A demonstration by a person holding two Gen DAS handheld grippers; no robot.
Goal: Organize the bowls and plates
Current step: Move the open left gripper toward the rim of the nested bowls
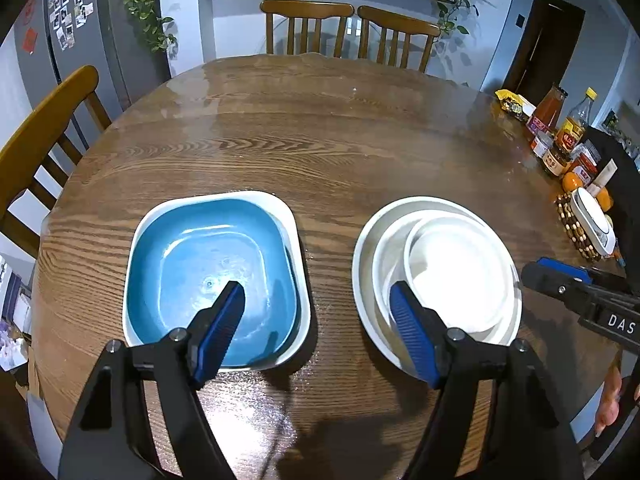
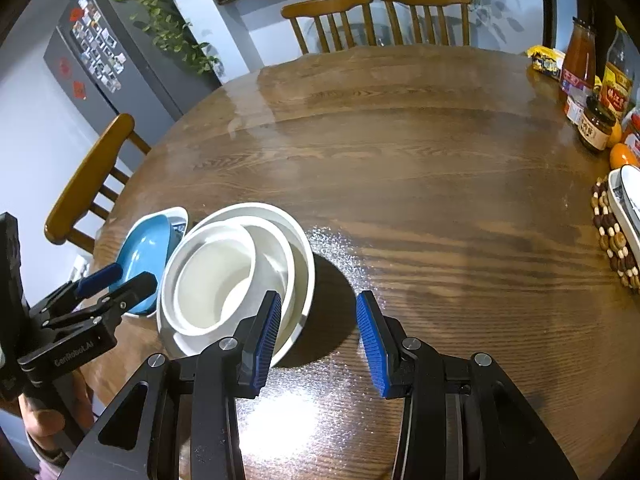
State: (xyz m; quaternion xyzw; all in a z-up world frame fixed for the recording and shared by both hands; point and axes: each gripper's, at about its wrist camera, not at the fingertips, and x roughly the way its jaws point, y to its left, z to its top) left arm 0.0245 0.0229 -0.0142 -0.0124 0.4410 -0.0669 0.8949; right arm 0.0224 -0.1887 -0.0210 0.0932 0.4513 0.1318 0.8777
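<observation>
Left gripper wide, holding nothing | right gripper wide, holding nothing | blue bowl left of white stack | table

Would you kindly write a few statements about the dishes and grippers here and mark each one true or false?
1. The blue square dish sits nested in a white square dish. True.
2. The round white bowls are spread apart across the table. False: they are nested in one stack.
3. The left gripper is shut on a bowl. False: it is open and holds nothing.
4. The right gripper is open. True.
</observation>
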